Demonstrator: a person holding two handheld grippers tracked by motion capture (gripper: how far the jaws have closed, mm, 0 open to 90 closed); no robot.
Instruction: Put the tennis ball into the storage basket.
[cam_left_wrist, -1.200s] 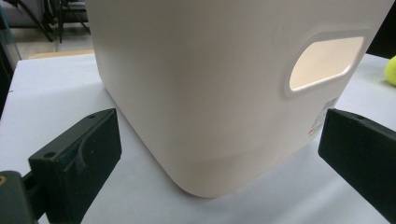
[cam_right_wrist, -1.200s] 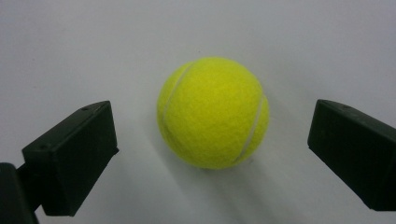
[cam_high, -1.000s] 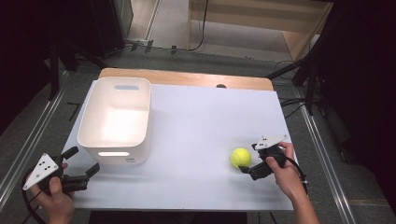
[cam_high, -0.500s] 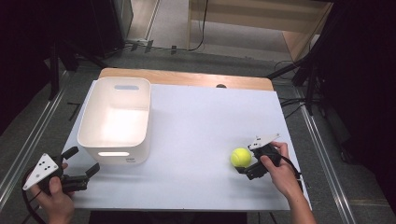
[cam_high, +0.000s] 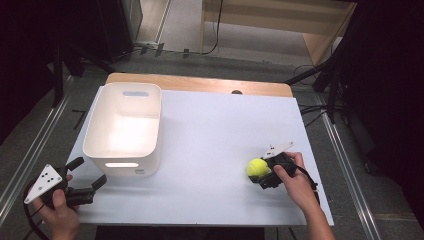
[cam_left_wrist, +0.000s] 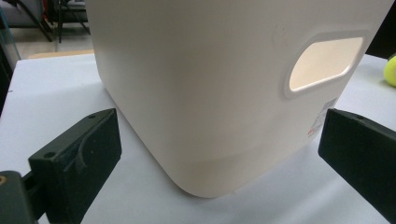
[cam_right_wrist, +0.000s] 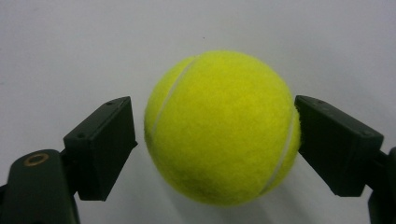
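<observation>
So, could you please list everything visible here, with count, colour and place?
tennis ball: one, yellow-green, right front of the table, between the right gripper's jaws
storage bin: one, white, open top, handle cutouts, left side of the table
table: one, white top with a wooden far edge
left gripper: one, black, jaws wide open, at the bin's near corner, holding nothing
right gripper: one, black; jaws have just been closing on the ball, right pad touching, slight gap at the left
hands: two, one holding each gripper
</observation>
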